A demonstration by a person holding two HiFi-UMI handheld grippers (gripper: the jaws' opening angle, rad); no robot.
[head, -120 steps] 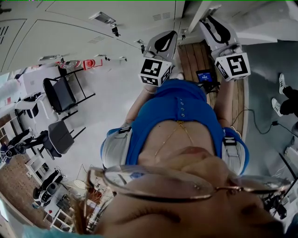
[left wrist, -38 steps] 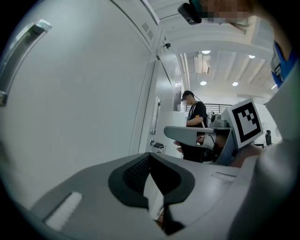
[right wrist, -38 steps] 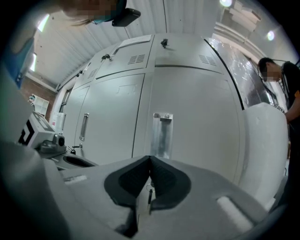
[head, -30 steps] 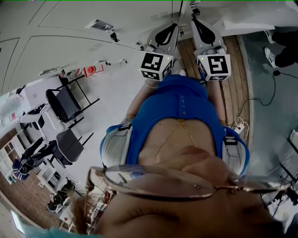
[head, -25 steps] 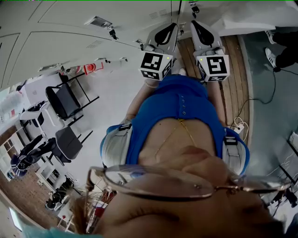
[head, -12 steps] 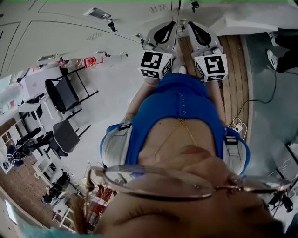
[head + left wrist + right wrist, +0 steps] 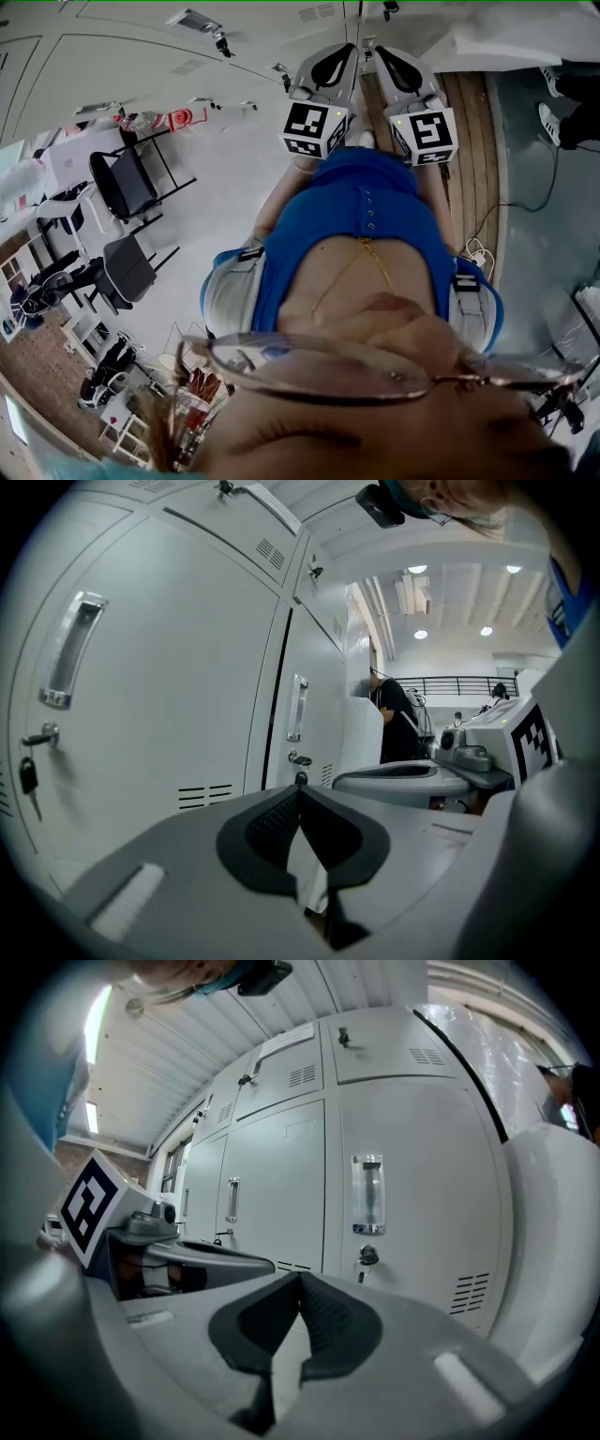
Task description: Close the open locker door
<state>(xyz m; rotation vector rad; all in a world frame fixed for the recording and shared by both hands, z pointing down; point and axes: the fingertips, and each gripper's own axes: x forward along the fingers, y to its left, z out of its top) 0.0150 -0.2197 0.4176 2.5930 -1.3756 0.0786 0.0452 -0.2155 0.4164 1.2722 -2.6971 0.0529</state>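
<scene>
- The locker door point(image 7: 412, 1147) is dead ahead of both grippers. It's in the last column of the bank, right next to a bulky white thing point(image 7: 553, 1241). Honestly it looks flush with its neighbours in both gripper views, so I reckon it's shut or a hair off.
- The left gripper point(image 7: 298, 797) has its jaws together with nothing in them. The right gripper point(image 7: 300, 1283) is the same, pinched closed and empty. Can't tell if either tip actually touches the door.
- Handling-wise it looks like painted sheet metal, so probably stiff-ish, light, slick, and easy to swing on its hinges. You push it with closed tips rather than grab it.
- Best spot imo is the flat panel beside the handle point(image 7: 367, 1194), since that's likely the latch edge, far from the hinge. Stay off the lock and key point(image 7: 367, 1256) just below.
- Go gentle, since thin metal bangs and can bounce back open.
</scene>
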